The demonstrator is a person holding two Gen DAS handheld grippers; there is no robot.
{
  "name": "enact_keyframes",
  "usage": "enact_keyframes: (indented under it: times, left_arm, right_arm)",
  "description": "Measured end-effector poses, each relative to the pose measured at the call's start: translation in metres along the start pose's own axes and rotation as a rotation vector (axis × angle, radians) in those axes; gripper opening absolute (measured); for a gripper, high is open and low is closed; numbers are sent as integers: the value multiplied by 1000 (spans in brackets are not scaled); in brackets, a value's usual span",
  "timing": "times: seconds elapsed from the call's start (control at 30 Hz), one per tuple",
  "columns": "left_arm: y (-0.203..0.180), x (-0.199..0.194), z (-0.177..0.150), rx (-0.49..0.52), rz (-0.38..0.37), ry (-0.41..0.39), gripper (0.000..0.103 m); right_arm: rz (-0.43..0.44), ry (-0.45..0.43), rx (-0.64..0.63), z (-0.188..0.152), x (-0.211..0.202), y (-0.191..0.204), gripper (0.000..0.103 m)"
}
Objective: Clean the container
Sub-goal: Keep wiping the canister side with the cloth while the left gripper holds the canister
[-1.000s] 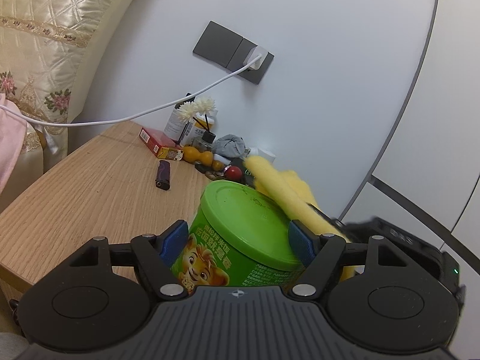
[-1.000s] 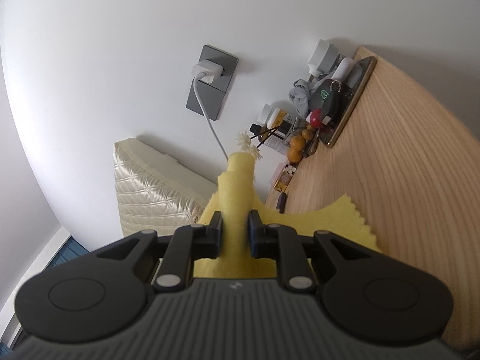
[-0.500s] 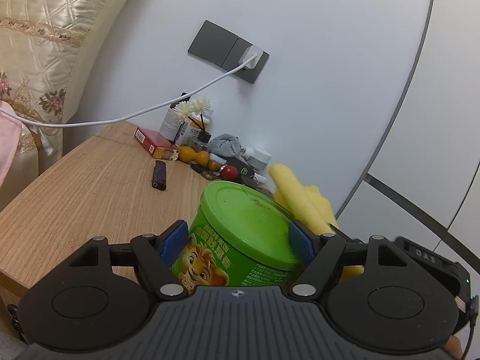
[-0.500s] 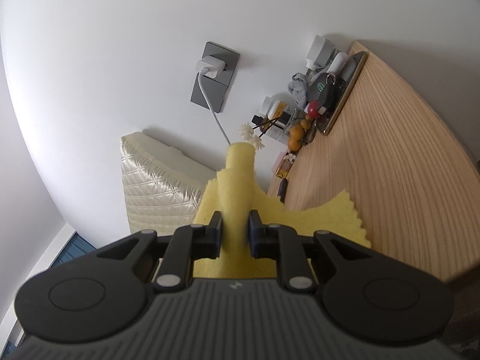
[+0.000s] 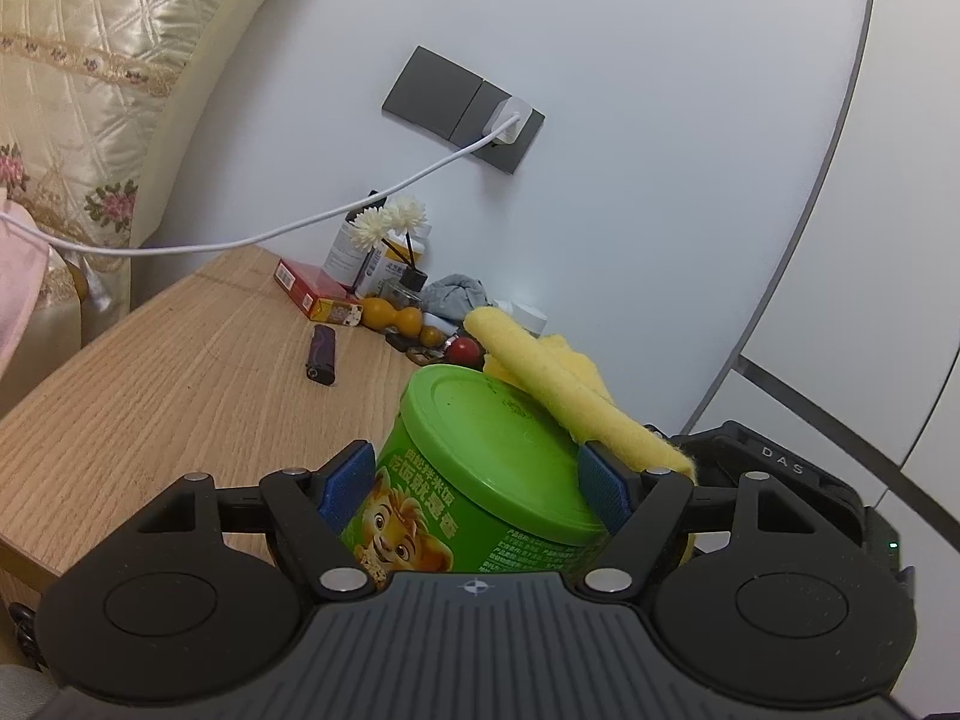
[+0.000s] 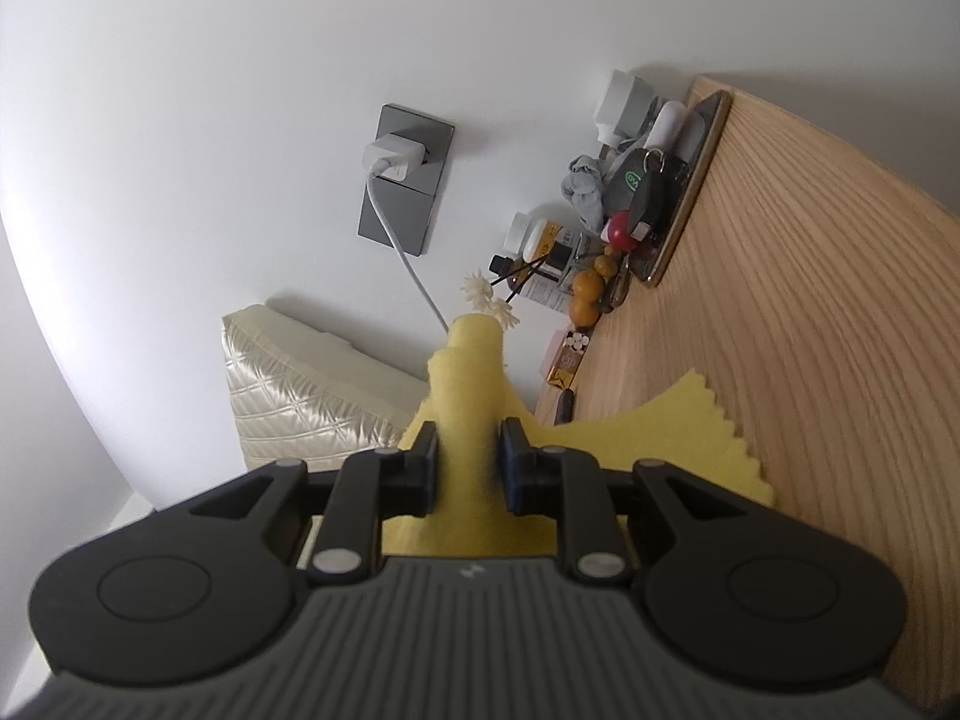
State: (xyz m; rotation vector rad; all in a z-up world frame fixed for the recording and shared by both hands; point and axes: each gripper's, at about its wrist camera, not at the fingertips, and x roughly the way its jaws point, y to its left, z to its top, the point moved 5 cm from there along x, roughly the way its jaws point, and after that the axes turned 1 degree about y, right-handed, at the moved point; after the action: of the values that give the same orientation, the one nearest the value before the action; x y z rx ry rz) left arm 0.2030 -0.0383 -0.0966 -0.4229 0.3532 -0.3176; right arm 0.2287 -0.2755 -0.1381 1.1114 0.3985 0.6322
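Observation:
My left gripper (image 5: 477, 480) is shut on a green container (image 5: 480, 468) with a green lid and a lion cub on its label, held above the wooden table (image 5: 180, 384). My right gripper (image 6: 468, 462) is shut on a folded yellow cloth (image 6: 471, 396). In the left wrist view the yellow cloth (image 5: 558, 384) lies across the far right edge of the lid, with the right gripper's black body (image 5: 774, 474) behind it.
At the table's back by the wall stand a red box (image 5: 312, 294), a lighter (image 5: 321, 354), bottles with white flowers (image 5: 390, 240), orange gourds (image 5: 393, 318) and a tray of keys (image 6: 666, 198). A charger cable (image 5: 300, 225) hangs from the wall socket. A quilted headboard (image 5: 90, 78) is left.
The yellow cloth has swung in from beside the container and now rests on the lid's right edge. The left gripper holds the container as before.

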Motion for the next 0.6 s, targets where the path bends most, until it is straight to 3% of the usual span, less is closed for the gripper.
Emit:
enact_keyframes:
  times: [0.43,0.6]
  left_arm:
    - [13,10,8,-25,-25,-11,79]
    - [6,-7,7,43,-7,-60,78]
  right_arm:
    - [-9,-31,16,-6,3,2,22]
    - [-3,-32,34,-4,7,-1,22]
